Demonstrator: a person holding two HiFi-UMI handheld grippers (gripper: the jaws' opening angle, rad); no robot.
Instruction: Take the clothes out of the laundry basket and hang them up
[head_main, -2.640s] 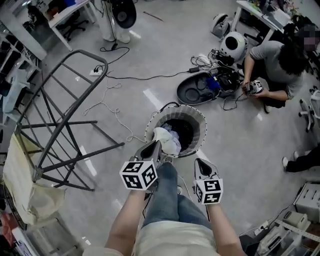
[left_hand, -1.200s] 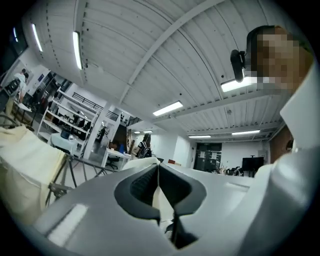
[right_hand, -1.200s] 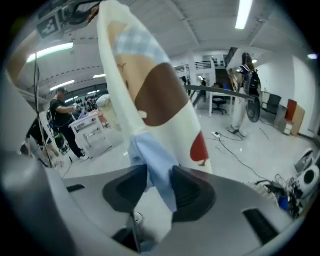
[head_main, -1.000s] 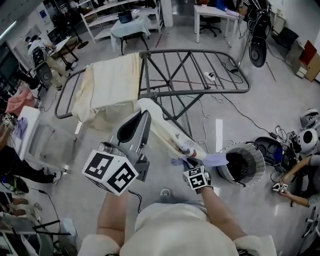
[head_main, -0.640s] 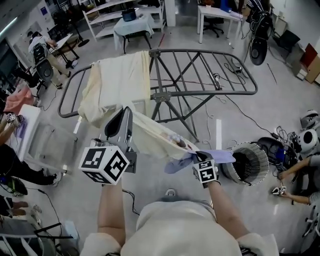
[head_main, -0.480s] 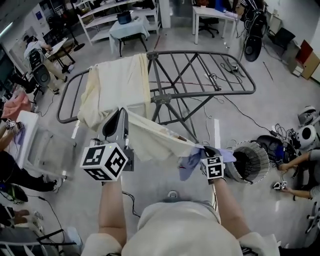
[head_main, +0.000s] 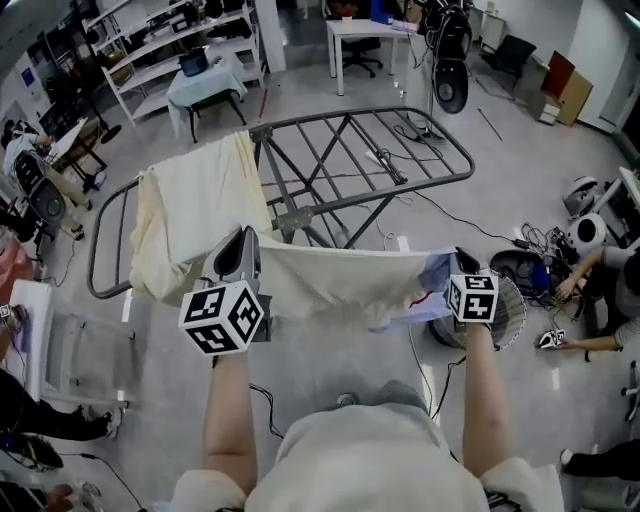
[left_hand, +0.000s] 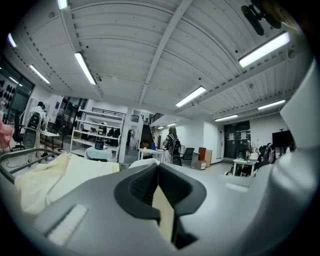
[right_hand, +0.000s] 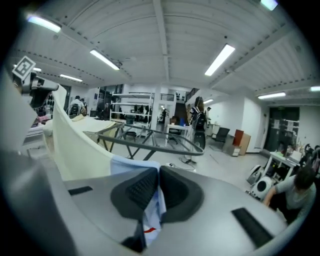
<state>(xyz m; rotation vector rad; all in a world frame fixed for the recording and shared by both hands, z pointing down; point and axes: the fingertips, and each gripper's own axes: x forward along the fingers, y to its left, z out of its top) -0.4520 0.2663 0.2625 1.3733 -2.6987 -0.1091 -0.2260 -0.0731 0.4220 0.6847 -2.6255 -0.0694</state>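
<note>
cream cloth (head_main: 330, 280) | taut, left claw (head_main: 243, 237) to right claw (head_main: 461, 256) | basket (head_main: 509, 306): head view only

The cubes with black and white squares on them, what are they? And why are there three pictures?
Those cubes are part of two grabbing tools. A person holds one tool in each hand, and each ends in a claw that pinches like tongs.

The big picture comes from a camera on the person's head, looking down at their arms. The other two come from little cameras riding on the tools, each looking along its own claw.

The left claw and the right claw are both pinched shut on a cream cloth, holding it stretched out between them. The end in the right claw is pale blue.

Ahead stands a grey drying rack with a cream sheet draped over it. The laundry basket sits on the floor, partly hidden by the right tool.
</note>
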